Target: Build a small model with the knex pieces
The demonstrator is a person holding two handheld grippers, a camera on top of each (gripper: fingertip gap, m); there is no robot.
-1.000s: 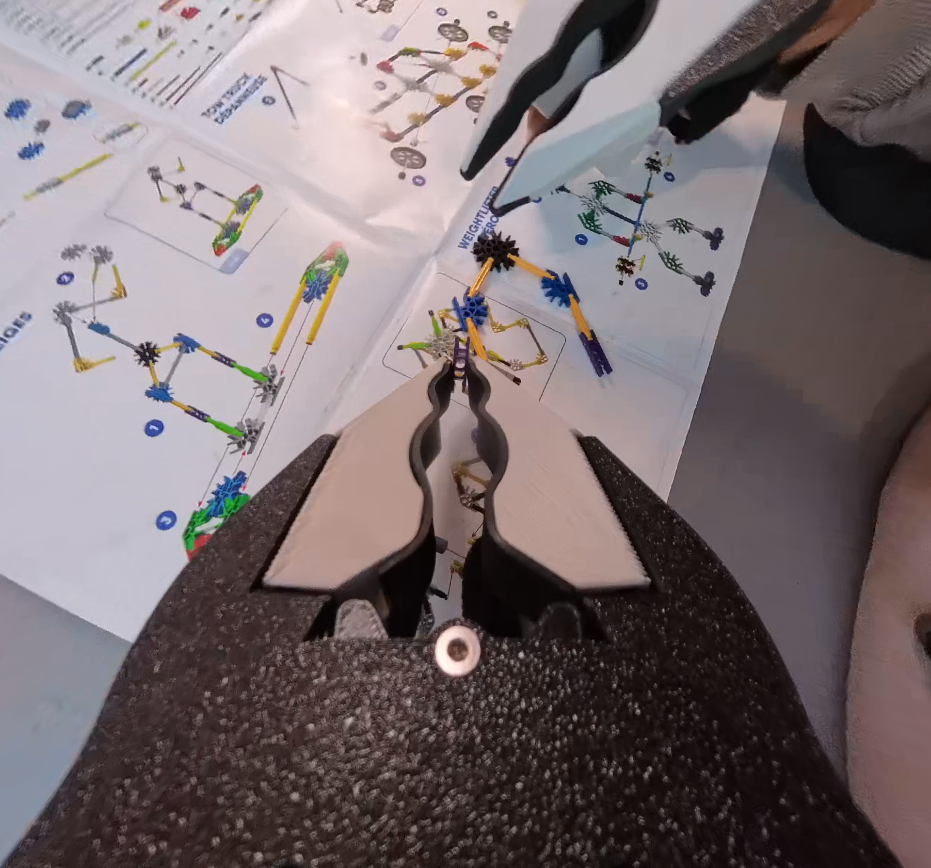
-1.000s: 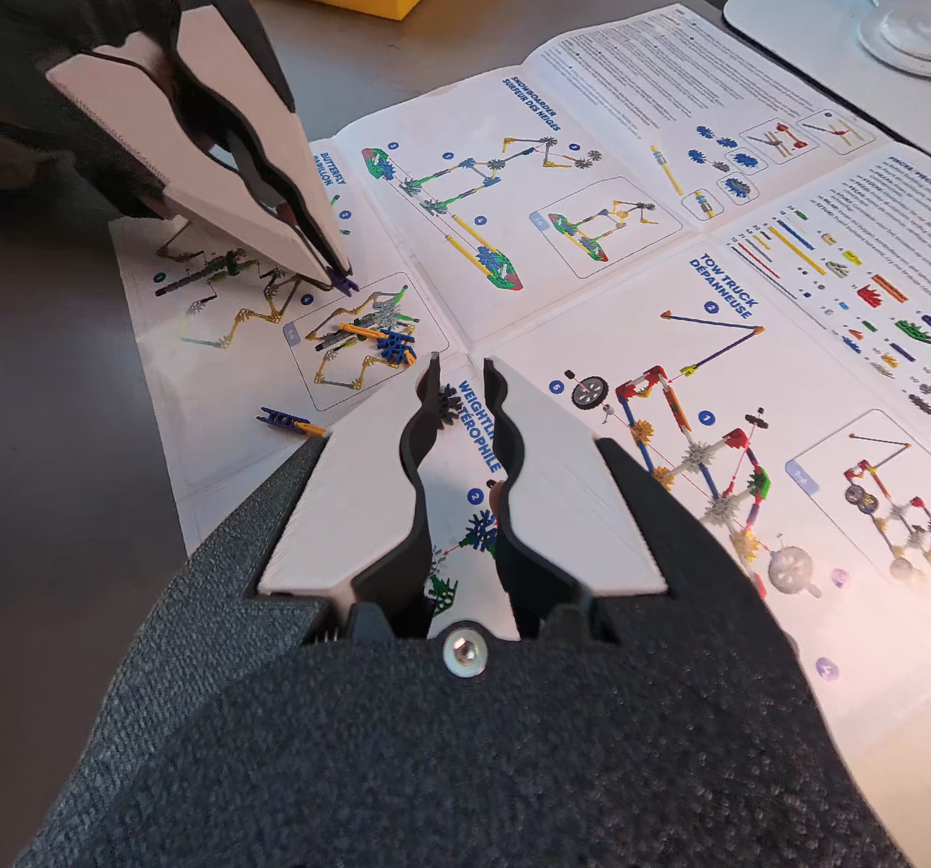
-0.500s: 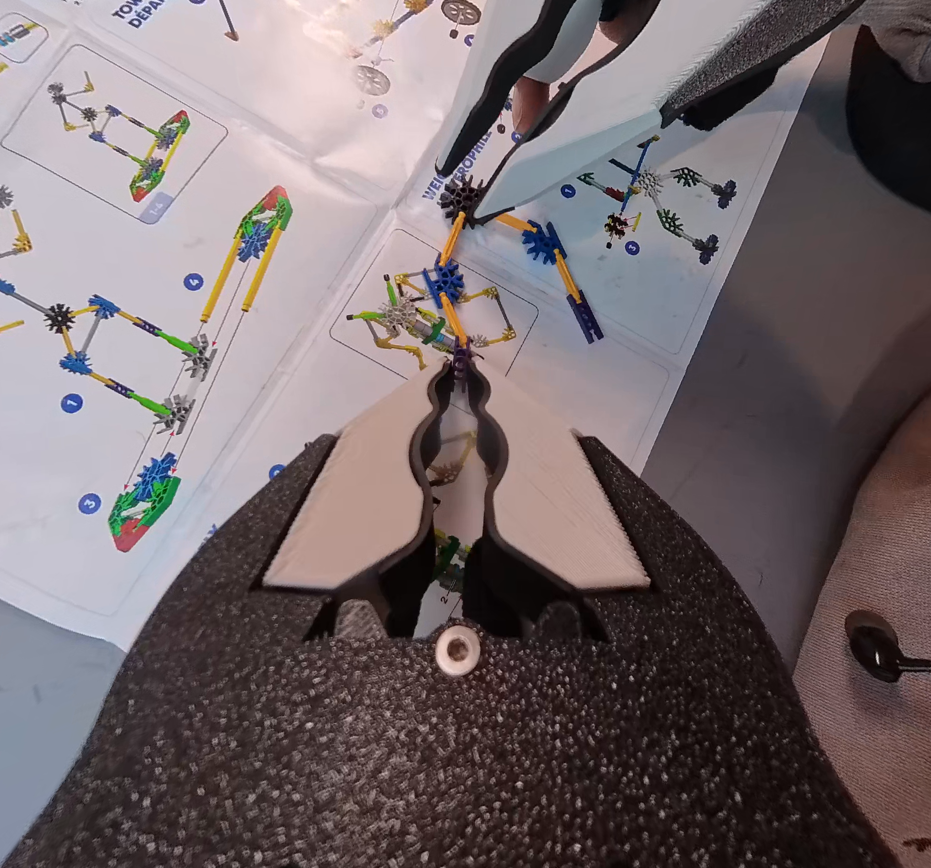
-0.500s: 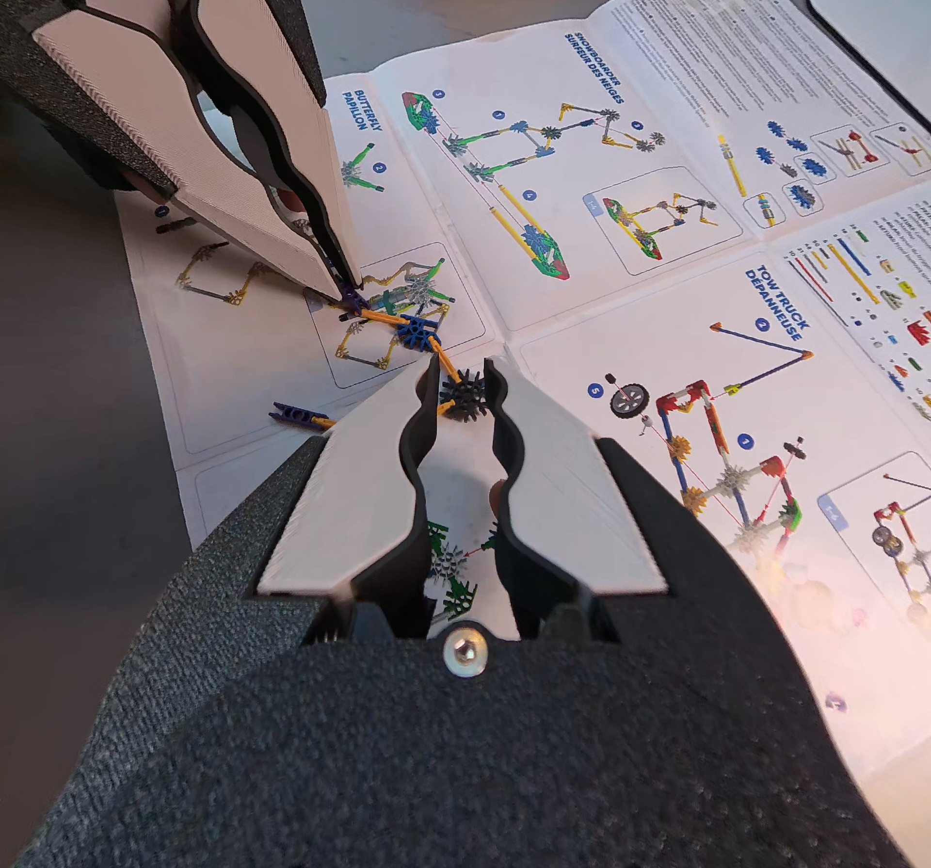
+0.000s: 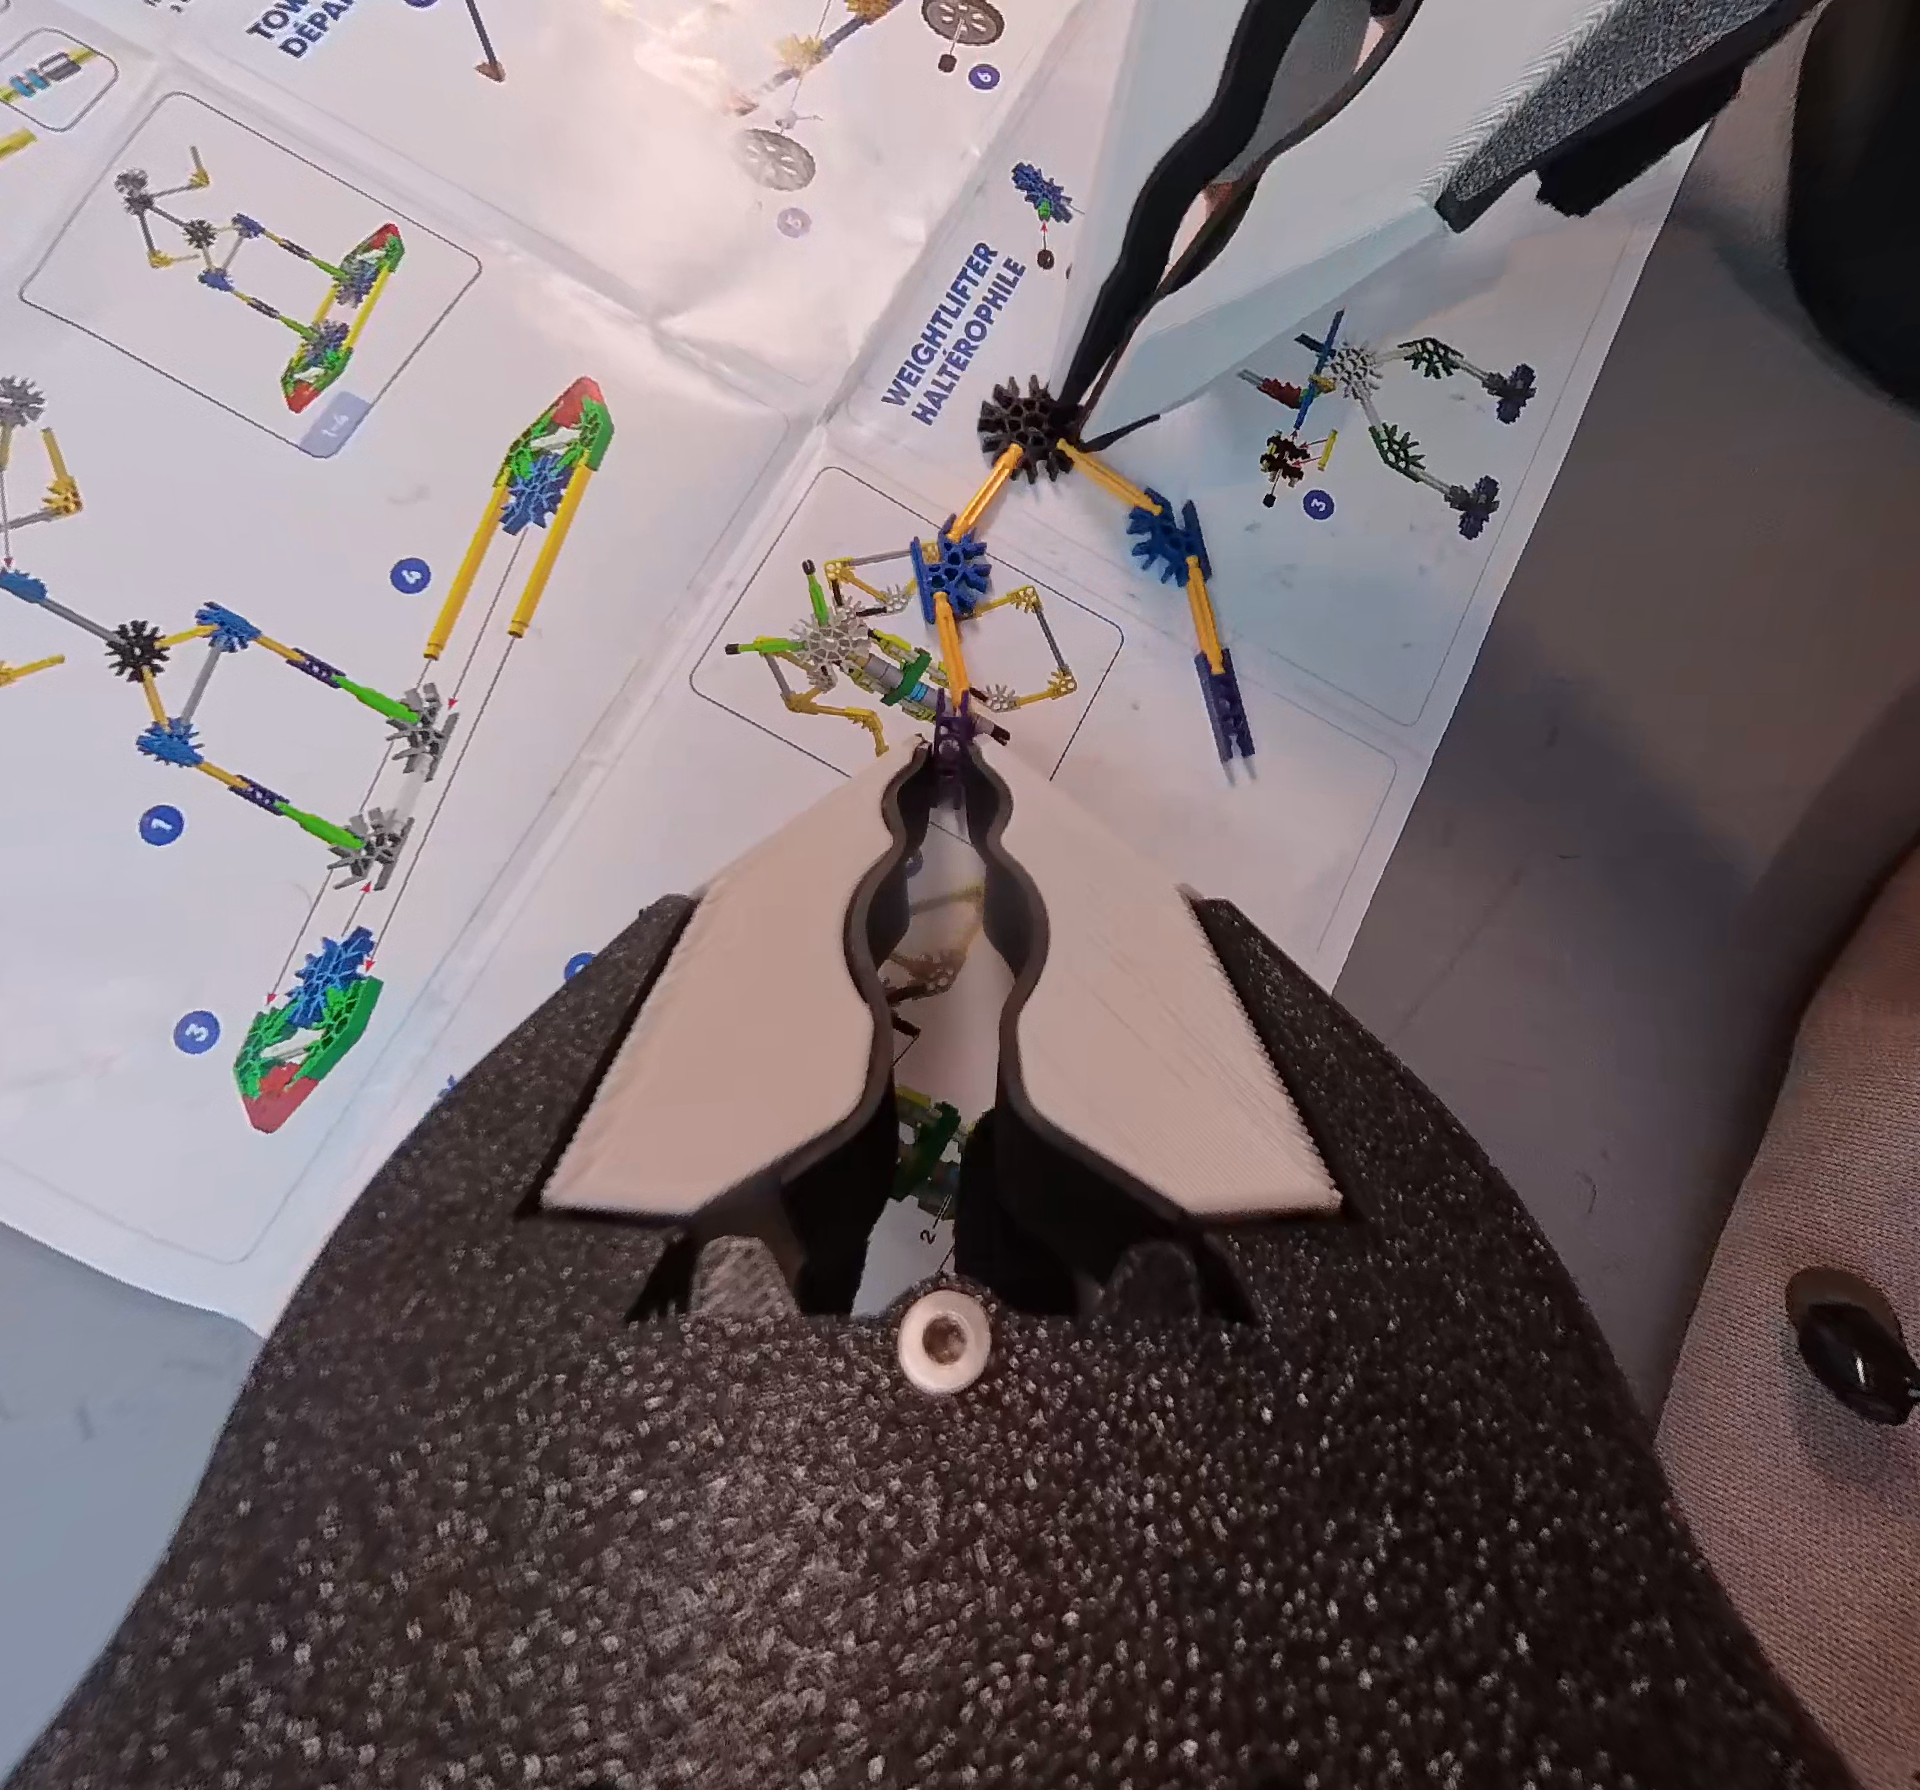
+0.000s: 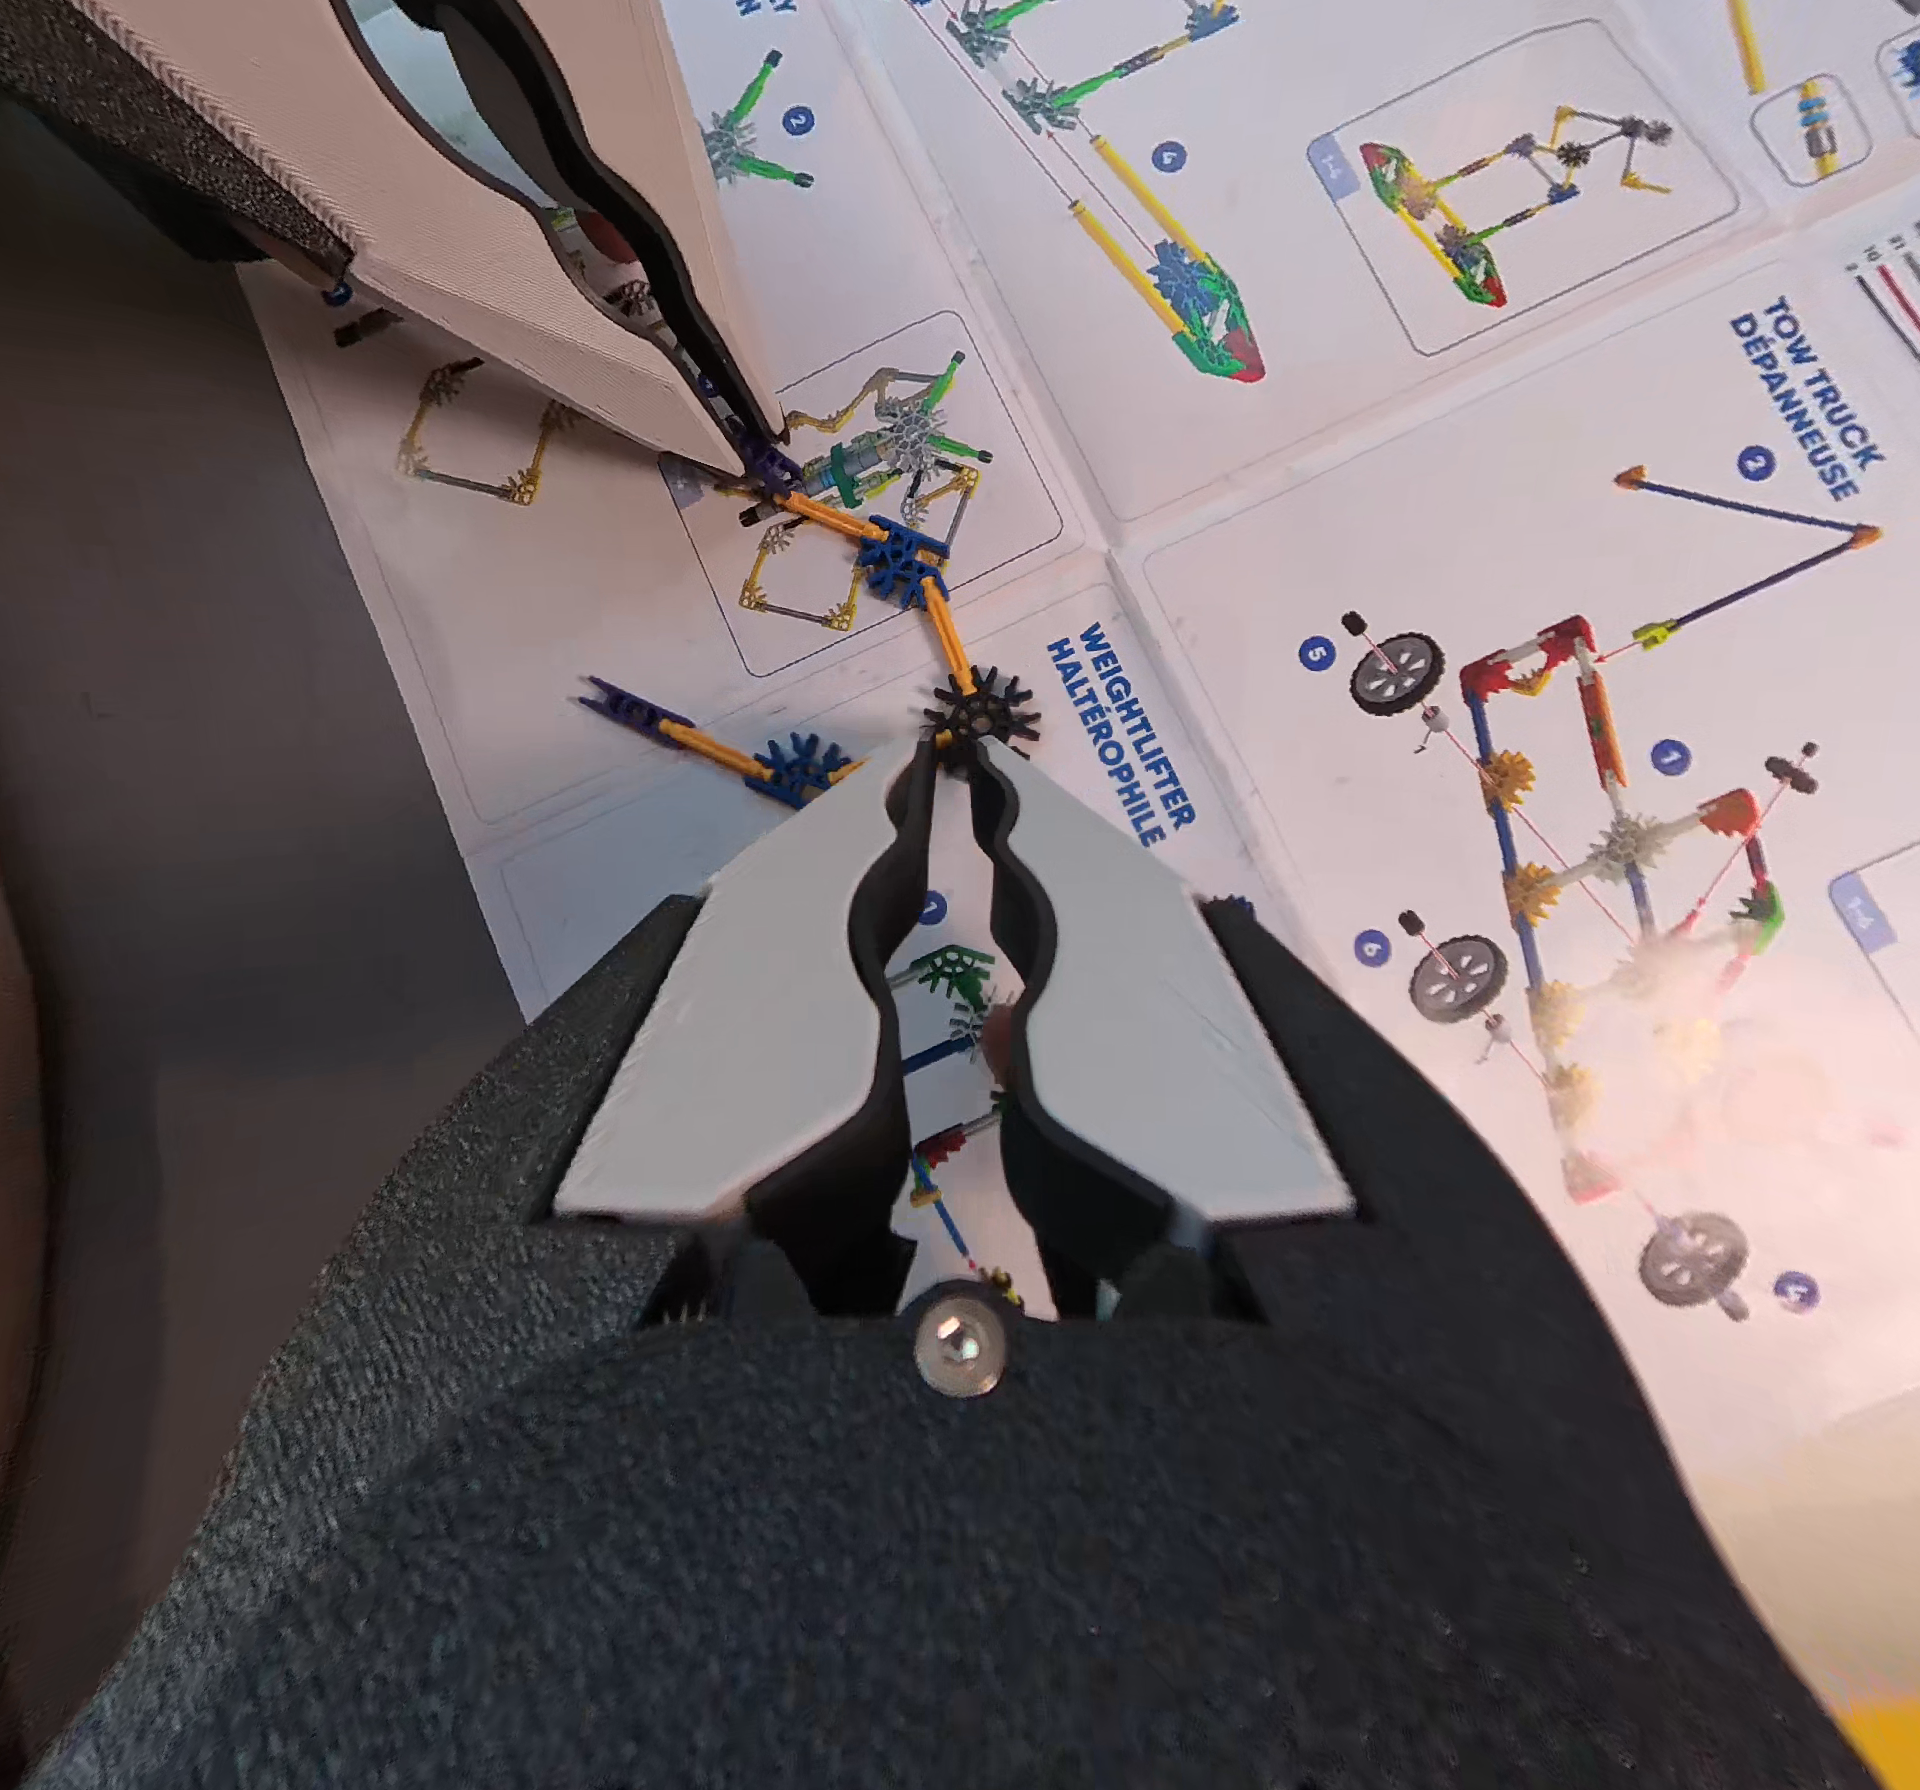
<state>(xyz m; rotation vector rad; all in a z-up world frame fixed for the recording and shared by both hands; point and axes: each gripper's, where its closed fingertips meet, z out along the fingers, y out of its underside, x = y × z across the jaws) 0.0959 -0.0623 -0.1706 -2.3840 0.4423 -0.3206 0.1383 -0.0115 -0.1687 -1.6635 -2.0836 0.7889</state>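
Plastic rod-and-hub chain (image 5: 961,577) — light, likely springy: my left gripper (image 5: 948,761) clamps its purple end clip (image 5: 954,724), my right gripper (image 6: 951,753) pinches the black hub (image 6: 979,714) — both on the instruction sheet (image 6: 1351,452).

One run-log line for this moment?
left gripper: shut on purple connector | right gripper: shut on black hub | toy chain on instruction sheet
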